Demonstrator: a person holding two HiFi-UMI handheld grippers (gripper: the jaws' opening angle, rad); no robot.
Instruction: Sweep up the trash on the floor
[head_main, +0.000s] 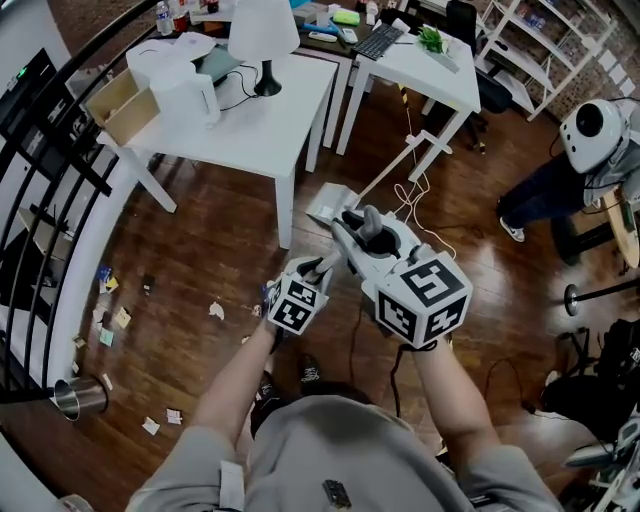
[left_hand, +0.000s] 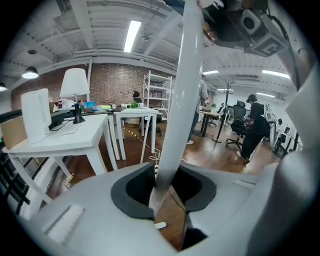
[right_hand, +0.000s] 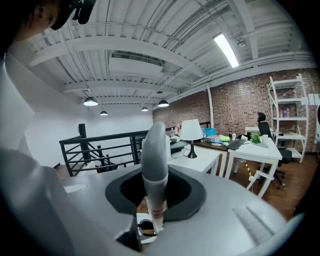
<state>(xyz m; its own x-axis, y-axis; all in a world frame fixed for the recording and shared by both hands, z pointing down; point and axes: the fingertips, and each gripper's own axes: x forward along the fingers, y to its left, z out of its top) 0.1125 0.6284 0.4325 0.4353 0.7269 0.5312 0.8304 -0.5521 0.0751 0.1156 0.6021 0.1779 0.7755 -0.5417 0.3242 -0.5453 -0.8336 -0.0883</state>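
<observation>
Paper scraps (head_main: 217, 310) scattered on dark wooden floor (head_main: 200, 250), white broom handle (left_hand: 182, 100) with grey tip (right_hand: 154, 150), near upright

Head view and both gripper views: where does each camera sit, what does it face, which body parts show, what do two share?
Head view: on the head, facing steeply down at littered floor; forearms, left claw, right claw show.
Left gripper view: on that claw, facing white tables; white pole between its jaws.
Right gripper view: on that claw, facing a railing; jaws grip a grey-tipped handle.
Shared: the lamp, in all.
</observation>
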